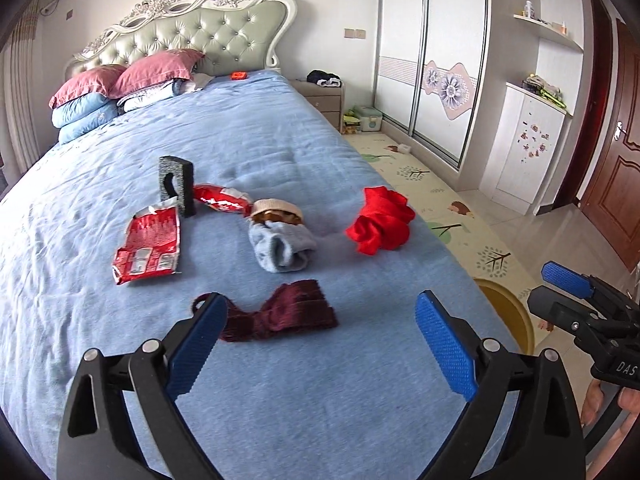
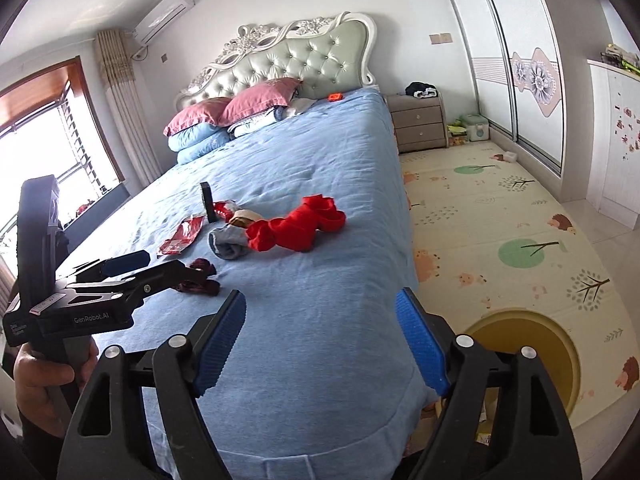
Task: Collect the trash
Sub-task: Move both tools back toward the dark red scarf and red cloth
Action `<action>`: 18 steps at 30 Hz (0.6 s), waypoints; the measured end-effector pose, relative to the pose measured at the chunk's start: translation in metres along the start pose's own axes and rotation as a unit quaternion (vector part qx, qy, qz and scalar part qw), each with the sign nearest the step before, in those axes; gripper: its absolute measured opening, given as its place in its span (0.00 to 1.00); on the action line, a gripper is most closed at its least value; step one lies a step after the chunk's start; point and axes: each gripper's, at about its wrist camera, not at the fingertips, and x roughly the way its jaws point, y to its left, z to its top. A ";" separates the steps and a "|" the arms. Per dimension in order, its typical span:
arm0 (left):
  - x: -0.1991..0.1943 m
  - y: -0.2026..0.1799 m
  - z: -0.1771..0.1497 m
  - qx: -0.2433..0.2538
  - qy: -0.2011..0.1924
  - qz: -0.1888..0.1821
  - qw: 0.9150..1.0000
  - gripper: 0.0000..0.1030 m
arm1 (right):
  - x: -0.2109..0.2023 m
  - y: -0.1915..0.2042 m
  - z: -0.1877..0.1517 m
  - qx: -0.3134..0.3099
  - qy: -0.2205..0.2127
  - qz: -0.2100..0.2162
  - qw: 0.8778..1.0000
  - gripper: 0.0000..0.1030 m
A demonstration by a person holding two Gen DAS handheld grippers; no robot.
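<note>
Blue bedsheet [image 1: 280, 152] covering bed, wrinkled. Red flattened wrapper [image 1: 149, 245] lying left of centre on bed. Second red wrapper [image 1: 222, 199], crumpled, just behind it, touching black foam block [image 1: 176, 184] standing upright. Grey sock [image 1: 280, 246] near centre, with tan-cuffed brown item [image 1: 276, 213] at its far end. Bright red cloth [image 1: 382, 222] bunched near right edge of bed. Maroon sock [image 1: 280, 316] nearest foot of bed. Yellow bin [image 2: 532, 356] on patterned floor mat [image 2: 500, 216], beside foot of bed.

Left claw [image 1: 320, 344]: released, pads spread wide, empty, hovering above maroon sock.
Right claw [image 2: 340, 340]: released, pads spread wide, empty, above foot corner of bed, near bin.
</note>
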 end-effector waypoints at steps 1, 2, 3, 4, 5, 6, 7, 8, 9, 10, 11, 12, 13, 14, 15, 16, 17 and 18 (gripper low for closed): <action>-0.002 0.007 -0.002 -0.003 -0.002 0.001 1.000 0.94 | 0.001 0.006 0.000 -0.005 0.000 0.002 1.000 0.76; -0.002 0.014 -0.004 -0.004 -0.003 0.002 1.000 0.94 | 0.004 0.012 0.001 -0.012 0.000 0.002 1.000 0.78; -0.003 0.020 -0.005 -0.004 -0.004 0.004 1.000 0.95 | 0.005 0.019 0.001 -0.017 -0.001 -0.001 1.000 0.84; -0.002 0.026 -0.006 -0.002 -0.004 0.006 1.000 0.96 | 0.007 0.024 0.001 -0.022 -0.003 -0.005 1.000 0.86; -0.001 0.032 -0.008 0.001 -0.004 0.009 1.000 0.96 | 0.007 0.029 0.001 -0.027 -0.007 -0.007 1.000 0.87; 0.001 0.038 -0.009 0.004 -0.001 0.011 1.000 0.96 | 0.009 0.033 0.001 -0.033 -0.007 -0.007 0.999 0.88; 0.003 0.041 -0.010 0.007 0.003 0.013 1.000 0.96 | 0.011 0.037 0.001 -0.037 -0.006 -0.009 0.999 0.89; 0.006 0.046 -0.011 0.008 0.006 0.012 1.000 0.96 | 0.014 0.040 0.001 -0.039 -0.006 -0.011 0.999 0.89; 0.009 0.051 -0.011 0.008 0.010 0.008 1.000 0.96 | 0.016 0.042 0.002 -0.040 -0.006 -0.011 0.999 0.90; 0.013 0.056 -0.011 0.009 0.015 0.003 1.000 0.96 | 0.018 0.044 0.002 -0.041 -0.005 -0.011 0.999 0.90; 0.015 0.059 -0.011 0.010 0.018 -0.004 1.000 0.96 | 0.021 0.045 0.003 -0.041 -0.003 -0.010 0.999 0.90; 0.018 0.062 -0.011 0.010 0.021 -0.014 1.000 0.96 | 0.023 0.047 0.003 -0.042 -0.001 -0.009 0.999 0.90; 0.020 0.064 -0.011 0.012 0.024 -0.022 0.999 0.96 | 0.026 0.049 0.003 -0.042 0.002 -0.008 0.999 0.90; 0.022 0.063 -0.011 0.015 0.026 -0.026 0.999 0.96 | 0.028 0.050 0.004 -0.042 0.004 -0.007 0.999 0.90; 0.025 0.064 -0.010 0.020 0.027 -0.032 0.999 0.96 | 0.030 0.052 0.004 -0.042 0.005 -0.006 0.999 0.90; 0.026 0.061 -0.010 0.026 0.029 -0.037 0.999 0.96 | 0.032 0.053 0.004 -0.041 0.006 -0.005 0.999 0.90; 0.029 0.059 -0.010 0.033 0.031 -0.041 0.998 0.96 | 0.034 0.054 0.005 -0.042 0.008 -0.005 0.999 0.90; 0.032 0.057 -0.009 0.042 0.036 -0.047 0.997 0.96 | 0.036 0.054 0.005 -0.042 0.010 -0.006 0.999 0.90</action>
